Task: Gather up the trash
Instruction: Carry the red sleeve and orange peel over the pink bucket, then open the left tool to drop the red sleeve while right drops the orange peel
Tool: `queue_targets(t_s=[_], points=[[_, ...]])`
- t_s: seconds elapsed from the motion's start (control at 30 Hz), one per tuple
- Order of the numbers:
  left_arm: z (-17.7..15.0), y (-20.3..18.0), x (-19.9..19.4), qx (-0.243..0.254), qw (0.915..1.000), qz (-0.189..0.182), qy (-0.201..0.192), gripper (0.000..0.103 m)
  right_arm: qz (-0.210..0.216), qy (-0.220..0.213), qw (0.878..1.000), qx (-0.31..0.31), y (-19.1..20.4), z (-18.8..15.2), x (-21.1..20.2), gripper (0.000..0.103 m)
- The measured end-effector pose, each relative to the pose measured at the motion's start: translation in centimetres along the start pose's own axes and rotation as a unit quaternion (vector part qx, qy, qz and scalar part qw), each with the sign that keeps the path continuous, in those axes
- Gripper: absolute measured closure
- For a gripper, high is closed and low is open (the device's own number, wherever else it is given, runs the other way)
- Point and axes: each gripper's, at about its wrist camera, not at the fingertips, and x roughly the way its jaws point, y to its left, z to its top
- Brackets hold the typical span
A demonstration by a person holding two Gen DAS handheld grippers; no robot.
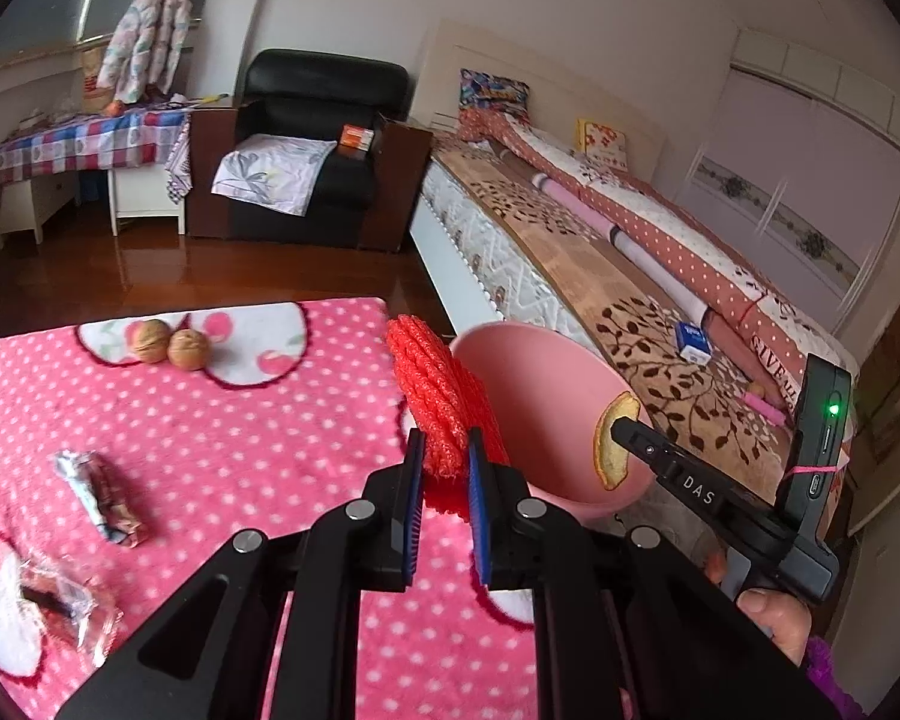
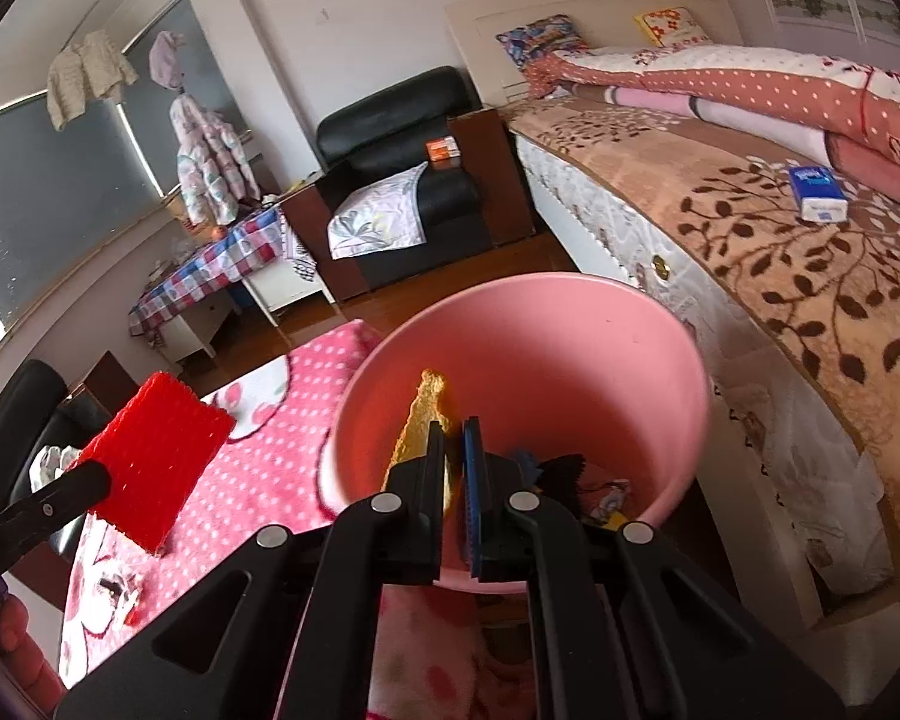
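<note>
My left gripper (image 1: 443,438) is shut on a red foam net (image 1: 435,390) and holds it above the table edge, just left of the pink bin (image 1: 546,378). In the right wrist view the red net (image 2: 156,462) hangs left of the bin (image 2: 570,324). My right gripper (image 2: 453,429) is shut on a yellow fruit peel (image 2: 423,420) and holds it over the bin's mouth; the peel also shows in the left wrist view (image 1: 612,441). Other scraps lie at the bin's bottom. A foil wrapper (image 1: 102,495) and a clear wrapper (image 1: 60,606) lie on the pink dotted tablecloth (image 1: 240,420).
Two walnuts (image 1: 171,343) sit at the table's far side. A bed (image 1: 630,276) with a blue box (image 1: 693,342) stands to the right of the bin. A black armchair (image 1: 318,138) and a checked desk (image 1: 84,144) stand further back.
</note>
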Motion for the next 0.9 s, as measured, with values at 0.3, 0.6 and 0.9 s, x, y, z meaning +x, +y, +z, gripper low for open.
queue_targets(t_s=[0.3, 0.6, 0.9], points=[[0.5, -2.7, 3.7, 0.022, 0.9994, -0.013, 0.025, 0.091, -0.009, 0.005, 1.0, 0.028, -2.6, -0.2, 0.7, 0.097], [0.7, -5.3, 6.9, 0.044, 0.998, -0.016, 0.044, 0.09, -0.014, 0.001, 0.999, 0.039, -4.3, 0.2, 1.0, 0.097], [0.7, -6.0, 9.7, 0.042, 0.9973, -0.008, 0.06, 0.09, -0.019, 0.001, 0.999, 0.046, -5.4, 0.4, 1.5, 0.097]])
